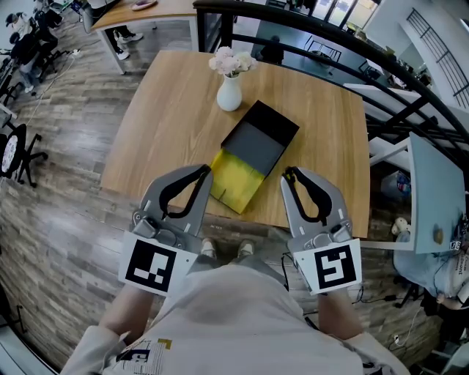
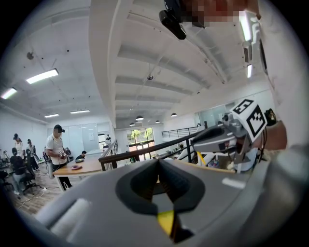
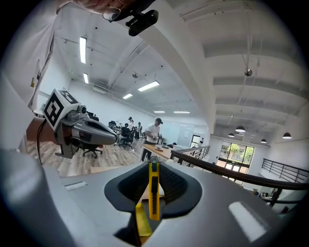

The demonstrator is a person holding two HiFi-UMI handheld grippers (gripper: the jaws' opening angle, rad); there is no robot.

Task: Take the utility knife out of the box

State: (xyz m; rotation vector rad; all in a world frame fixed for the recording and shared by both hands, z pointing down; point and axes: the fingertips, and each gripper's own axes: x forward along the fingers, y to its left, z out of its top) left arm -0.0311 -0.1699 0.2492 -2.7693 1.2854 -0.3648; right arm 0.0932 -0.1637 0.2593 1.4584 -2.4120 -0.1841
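A black box [image 1: 262,132] lies open in the middle of the wooden table [image 1: 168,117], its yellow part [image 1: 238,179] toward me. In the right gripper view, a slim yellow utility knife [image 3: 153,190] stands on edge between the jaws, and my right gripper [image 3: 153,164] is shut on it. In the head view the right gripper [image 1: 288,173] hangs at the table's near edge, right of the box; the knife does not show there. My left gripper [image 1: 203,170] is level with it, left of the box. Its jaws [image 2: 158,161] meet at the tips with nothing between them.
A white vase of flowers [image 1: 230,91] stands behind the box. A dark railing [image 1: 344,44] runs past the table's far right side. A second table [image 1: 146,11] and office chairs [image 1: 18,150] stand to the left, with people at the far table [image 3: 153,130].
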